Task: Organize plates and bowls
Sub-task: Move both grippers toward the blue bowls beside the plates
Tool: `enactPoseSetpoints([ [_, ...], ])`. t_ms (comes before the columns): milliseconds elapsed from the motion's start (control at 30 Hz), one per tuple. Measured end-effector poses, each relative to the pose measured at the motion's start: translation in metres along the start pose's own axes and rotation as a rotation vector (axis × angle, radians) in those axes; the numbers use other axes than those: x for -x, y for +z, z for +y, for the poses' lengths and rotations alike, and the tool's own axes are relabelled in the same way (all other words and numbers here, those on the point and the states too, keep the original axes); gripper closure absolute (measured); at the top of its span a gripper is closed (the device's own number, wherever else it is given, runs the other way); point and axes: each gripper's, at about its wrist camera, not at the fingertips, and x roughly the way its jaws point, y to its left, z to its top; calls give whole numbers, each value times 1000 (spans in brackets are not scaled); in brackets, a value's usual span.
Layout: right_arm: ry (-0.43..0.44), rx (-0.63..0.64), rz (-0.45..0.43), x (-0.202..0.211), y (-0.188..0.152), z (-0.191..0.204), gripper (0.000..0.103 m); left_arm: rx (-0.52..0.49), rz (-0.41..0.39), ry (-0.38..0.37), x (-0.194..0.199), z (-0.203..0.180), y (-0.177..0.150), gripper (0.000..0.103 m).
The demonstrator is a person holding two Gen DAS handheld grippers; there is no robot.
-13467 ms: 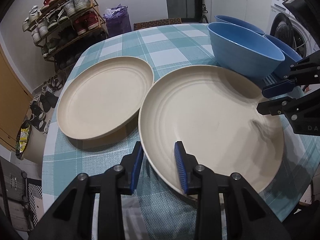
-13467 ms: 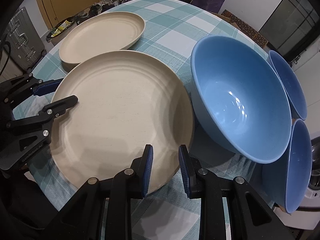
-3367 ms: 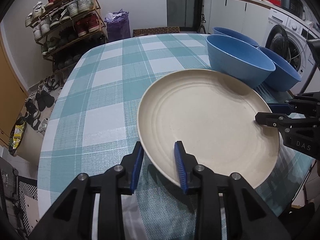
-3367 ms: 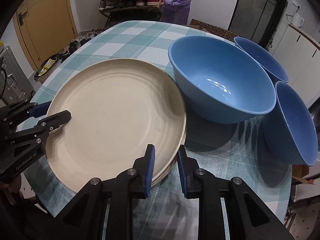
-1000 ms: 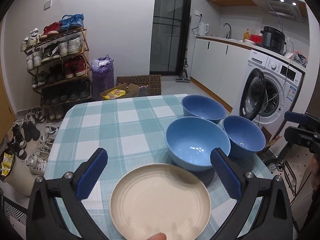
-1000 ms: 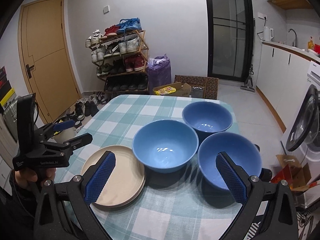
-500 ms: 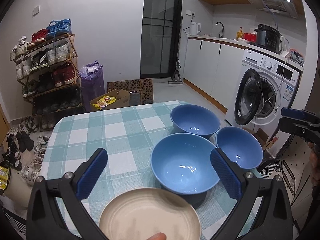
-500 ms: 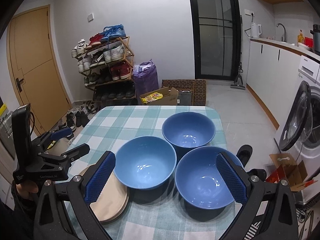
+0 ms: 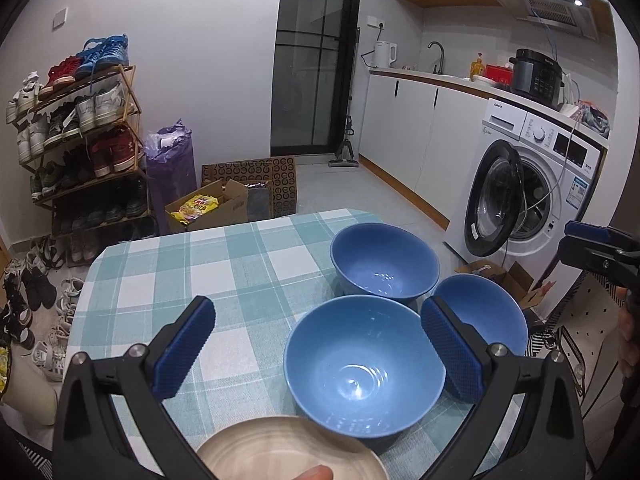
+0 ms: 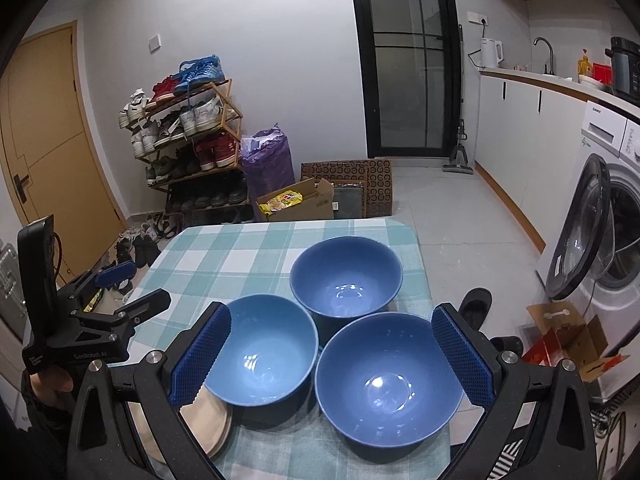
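Bowls: three glossy round blue bowls ahead of right fingers | beige ridged plates below left fingers | both pairs wide, empty | checked cloth tabletop

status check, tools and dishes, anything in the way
Left tool open, right tool open, both empty above the table. Plates stacked; three blue bowls separate, unstacked. Nothing in the way.
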Motion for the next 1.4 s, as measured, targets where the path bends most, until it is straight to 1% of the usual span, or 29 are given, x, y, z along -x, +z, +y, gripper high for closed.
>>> enactPoseSetpoints([
  [200,-8,-21,12,-12,8,-11,1,-9,23,-4,-18,-3,9,0],
  [467,-24,-38,44,-33,16,-27,1,-21,72,-10,-48,-6,14,0],
  [967,-26,-116,109,-87,17,-62,1,-56,141,-30,-100,-17,25,0],
  [1133,-25,-126,148,-108,13,-69,1,-53,161,-35,-117,-18,26,0],
  [1400,-28,-134,165,-134,12,-75,1,-47,166,-40,-138,-19,28,0],
])
